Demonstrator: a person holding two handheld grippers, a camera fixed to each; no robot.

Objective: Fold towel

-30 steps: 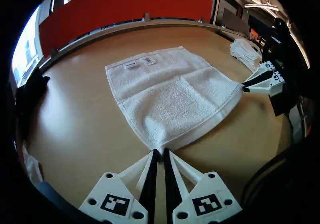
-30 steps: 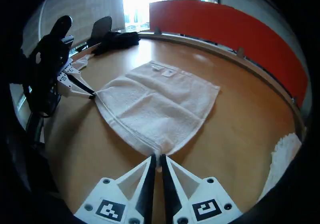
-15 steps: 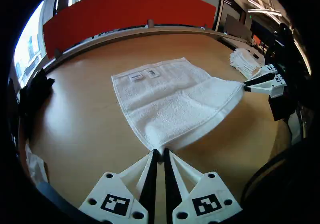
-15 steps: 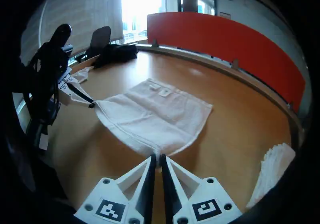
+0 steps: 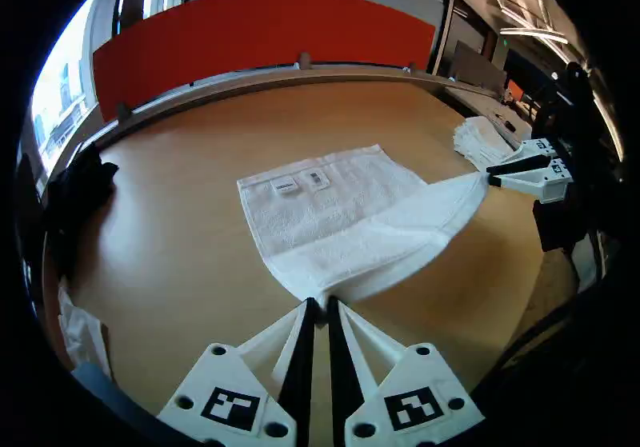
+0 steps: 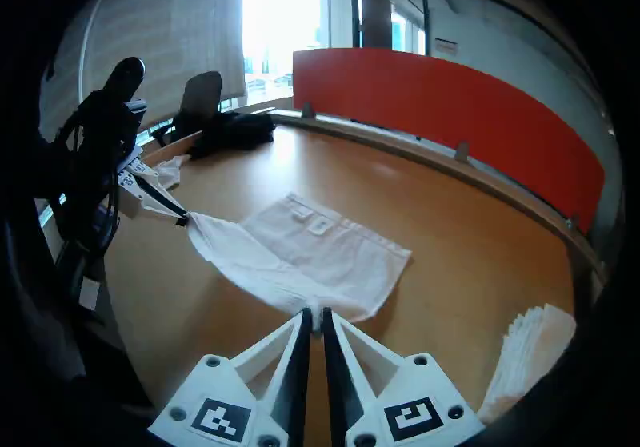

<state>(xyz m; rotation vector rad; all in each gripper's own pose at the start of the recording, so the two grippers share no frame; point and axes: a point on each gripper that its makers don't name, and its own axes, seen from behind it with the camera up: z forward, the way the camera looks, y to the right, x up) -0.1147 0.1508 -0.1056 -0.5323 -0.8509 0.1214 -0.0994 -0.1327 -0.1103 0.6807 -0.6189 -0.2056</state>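
- The towel (image 5: 336,215) was found spread on the tabletop (image 5: 176,207). Its far half lay flat and its near edge was raised clear of the wood.
- The left gripper (image 5: 320,303) was seen with its jaws drawn together on one near corner, the cloth pinched between both fingers.
- The right gripper (image 6: 314,313) was noted in the same state on the other near corner, jaws clamped on the hem.
- In the left gripper view the right gripper was made out off to the right. The raised edge was stretched fairly taut between the two corners.
- Key relation: the gripped edge ran from gripper to gripper, and the rest of the towel lay straight ahead of both pairs of jaws.
- The far hem, marked by two small labels (image 5: 300,181), lay flat and roughly parallel to the gripped edge.
- Neither gripper was judged nearer to that far hem, since each was placed at its own corner.
- The next move was therefore judged to be a level carry forward by both together, until the near edge could be laid on the labelled hem.
- Risk noted: uneven travel would probably skew the fold line.
- A stack of folded cloths (image 5: 480,135) was recorded well apart, at the right of the tabletop.
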